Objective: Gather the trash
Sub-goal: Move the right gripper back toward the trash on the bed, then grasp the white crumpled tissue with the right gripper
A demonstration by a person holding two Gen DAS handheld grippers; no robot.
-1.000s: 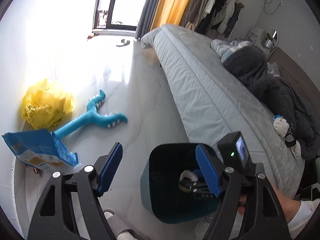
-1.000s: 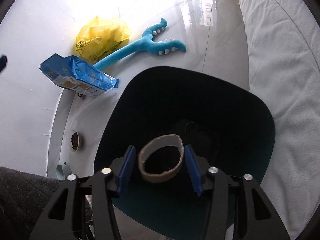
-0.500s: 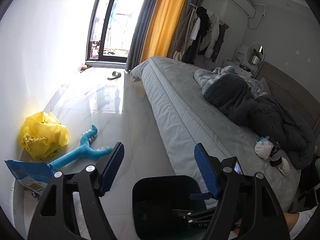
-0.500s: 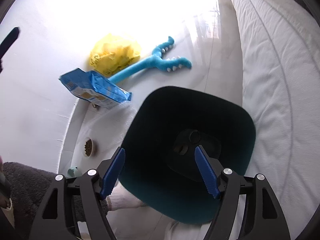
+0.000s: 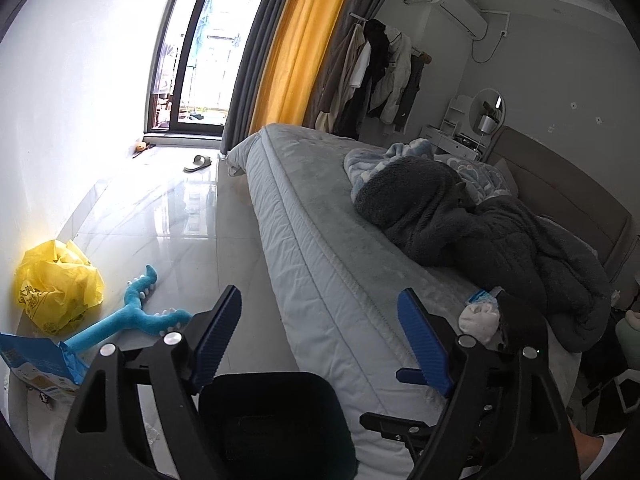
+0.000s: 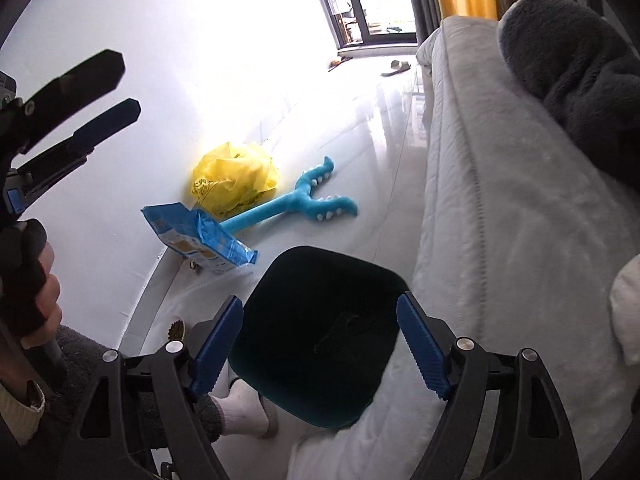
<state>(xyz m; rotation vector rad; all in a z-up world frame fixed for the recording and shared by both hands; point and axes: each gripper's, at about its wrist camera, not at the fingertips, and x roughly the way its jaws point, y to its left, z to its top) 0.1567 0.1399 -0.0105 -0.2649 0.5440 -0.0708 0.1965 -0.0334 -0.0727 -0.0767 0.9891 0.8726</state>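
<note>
My right gripper (image 6: 320, 344) is spread wide with nothing between its blue pads, hanging over the dark teal plastic trash bin (image 6: 320, 336) that stands on the glossy white tiled floor (image 6: 360, 128) right beside the grey quilted bed (image 6: 500, 208); something dark lies at the bin bottom, can't tell what. My left gripper (image 5: 320, 336) is also wide and holds nothing, up above the bin's near rim. By the wall, well apart from the bin, lie a crumpled yellow plastic bag (image 6: 234, 178), a blue snack packet (image 6: 200, 240) and a turquoise plush forked toy (image 6: 296, 204), with the packet just beside the bag.
</note>
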